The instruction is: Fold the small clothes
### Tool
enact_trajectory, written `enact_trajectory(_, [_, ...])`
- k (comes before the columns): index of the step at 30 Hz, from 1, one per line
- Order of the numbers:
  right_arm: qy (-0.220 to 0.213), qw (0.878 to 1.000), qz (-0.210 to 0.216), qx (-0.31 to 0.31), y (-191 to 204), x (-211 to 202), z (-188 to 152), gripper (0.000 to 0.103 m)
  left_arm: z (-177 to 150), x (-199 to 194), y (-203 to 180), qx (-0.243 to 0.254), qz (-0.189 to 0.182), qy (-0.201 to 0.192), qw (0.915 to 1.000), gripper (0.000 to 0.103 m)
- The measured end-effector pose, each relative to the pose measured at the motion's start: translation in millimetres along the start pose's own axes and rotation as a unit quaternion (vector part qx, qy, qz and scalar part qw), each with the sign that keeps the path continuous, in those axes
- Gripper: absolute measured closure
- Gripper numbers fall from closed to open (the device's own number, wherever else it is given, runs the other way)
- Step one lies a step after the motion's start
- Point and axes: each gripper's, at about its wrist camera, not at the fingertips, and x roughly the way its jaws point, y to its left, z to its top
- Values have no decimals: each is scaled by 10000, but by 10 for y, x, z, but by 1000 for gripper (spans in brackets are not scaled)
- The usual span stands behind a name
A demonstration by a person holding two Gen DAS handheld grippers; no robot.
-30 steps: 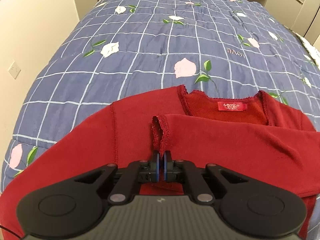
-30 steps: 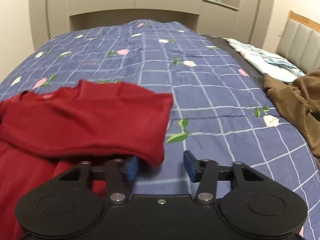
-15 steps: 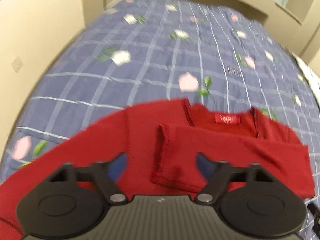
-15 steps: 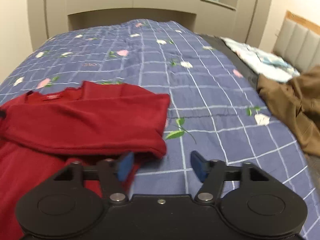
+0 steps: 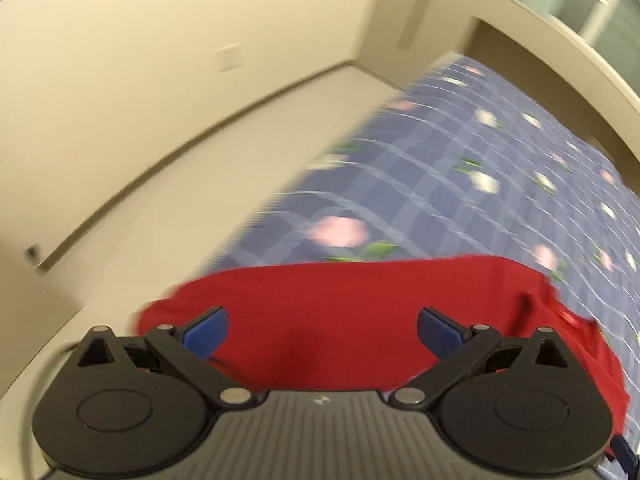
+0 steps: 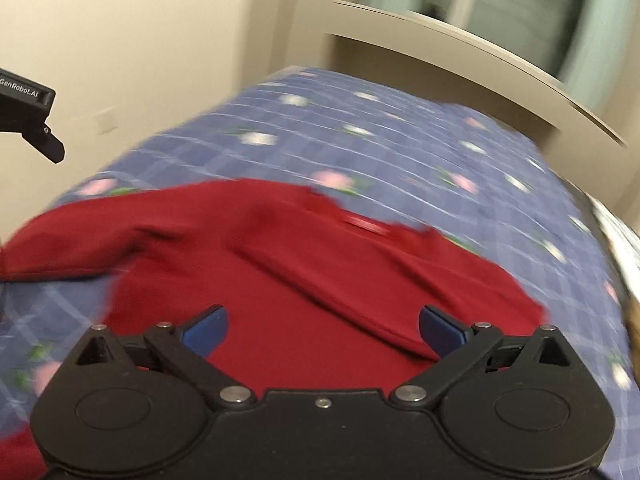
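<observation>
With both sets of jaws opening, nothing between them, the left gripper (image 5: 322, 330) and right gripper (image 6: 322, 330) hovered over the red top (image 6: 304, 280), which lay on the bed (image 6: 400, 148) from nine to three o'clock, one sleeve across its chest, apparently freed for regrasping.

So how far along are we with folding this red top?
Done: one sleeve lies folded across the red top on the blue floral quilt. In hand: nothing. The left gripper and right gripper are both opening, with no cloth between their jaws. Left: the other sleeve is spread out sideways, and the body looks unfolded.
</observation>
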Motion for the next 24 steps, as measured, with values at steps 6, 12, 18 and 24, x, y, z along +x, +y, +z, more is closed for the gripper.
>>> enact_trajectory(6, [-225,9877,1143,-1040,1190,206,398,7,43,-211,1221,-1152,713,-19,9908,1])
enact_trajectory(12, [-282,9481,2338,-2136,2471,310,586,26,39,-198,2040,-1955,994,231,9754,1])
enact_trajectory(18, [-36,8842,3089,-3503,3537,353,502,44,-43,-168,2595,-2789,811,342,9563,1])
enact_trajectory(24, [320,8351,3107,-4527,4277,397,408,46,-122,-169,2875,-3098,894,353,9459,1])
